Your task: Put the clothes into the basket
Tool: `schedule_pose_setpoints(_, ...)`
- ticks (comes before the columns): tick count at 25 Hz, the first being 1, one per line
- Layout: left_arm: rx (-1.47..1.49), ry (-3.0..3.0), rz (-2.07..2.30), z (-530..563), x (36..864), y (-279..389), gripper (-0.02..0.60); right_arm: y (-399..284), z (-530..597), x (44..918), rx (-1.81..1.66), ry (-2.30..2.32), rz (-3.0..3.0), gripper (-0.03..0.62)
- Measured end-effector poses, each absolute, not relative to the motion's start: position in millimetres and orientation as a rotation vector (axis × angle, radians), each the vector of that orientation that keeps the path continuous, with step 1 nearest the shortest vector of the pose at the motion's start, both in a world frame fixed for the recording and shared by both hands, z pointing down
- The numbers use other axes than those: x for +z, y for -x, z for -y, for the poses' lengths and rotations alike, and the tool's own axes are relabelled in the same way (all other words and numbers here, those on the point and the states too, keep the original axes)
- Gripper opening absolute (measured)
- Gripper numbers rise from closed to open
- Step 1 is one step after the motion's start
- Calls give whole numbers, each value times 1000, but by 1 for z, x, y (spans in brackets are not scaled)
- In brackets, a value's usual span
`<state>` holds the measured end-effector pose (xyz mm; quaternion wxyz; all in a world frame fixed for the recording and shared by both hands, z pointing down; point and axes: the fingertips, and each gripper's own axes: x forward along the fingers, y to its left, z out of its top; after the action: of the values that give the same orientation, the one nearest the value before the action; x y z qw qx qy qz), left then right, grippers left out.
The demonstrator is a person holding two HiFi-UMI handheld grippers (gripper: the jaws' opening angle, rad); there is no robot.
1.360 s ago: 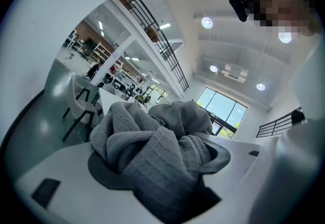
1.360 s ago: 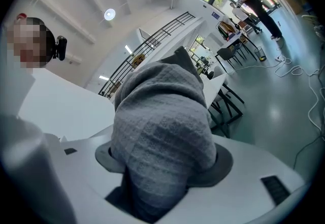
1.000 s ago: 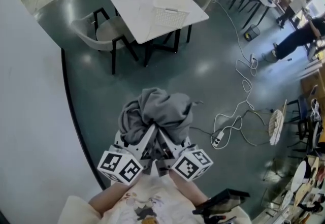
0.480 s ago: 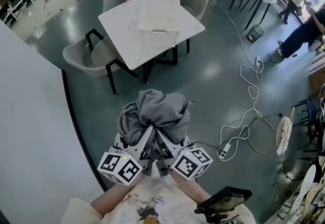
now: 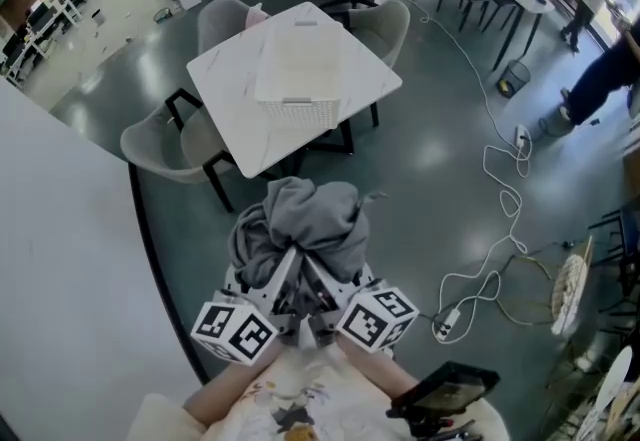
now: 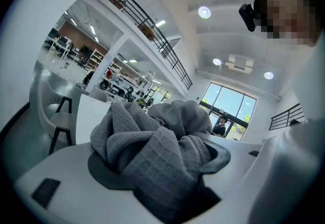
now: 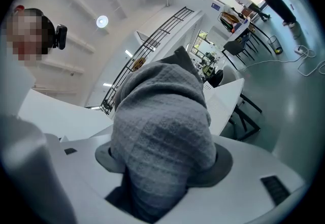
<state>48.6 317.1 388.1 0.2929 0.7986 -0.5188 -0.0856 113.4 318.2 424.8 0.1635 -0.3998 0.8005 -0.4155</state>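
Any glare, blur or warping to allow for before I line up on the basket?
Head view: sharp, evenly lit, soft glare on the floor; white basket barely stands out from white table. Left gripper view: heavy fisheye, dark corners, bright window behind the grey garment. Right gripper view: same warping, garment fills the centre.

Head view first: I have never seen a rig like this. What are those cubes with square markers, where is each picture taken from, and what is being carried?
There is no robot here. A person holds a two-jaw tool in each hand, and the marker cubes are part of those tools. The head view looks down from the person's head. In it the left gripper and right gripper together clamp a bunched grey waffle-knit garment. The two gripper views ride on the tools and look along their jaws, and each shows that cloth pinched between them. Ahead stands a white square table with a white lattice-walled plastic basket on it.
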Motion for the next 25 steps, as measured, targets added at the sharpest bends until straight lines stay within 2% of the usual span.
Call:
schedule_pose_setpoints(16, -203, -2097, 1373, -243, 397, -71, 337, -135, -245, 433, -1226, 1146, -2275, 290)
schedule_pose_setpoints(25, -205, -2093, 1335, -160, 397, -53, 336, -118, -164, 432, -1235, 1187, -2264, 290)
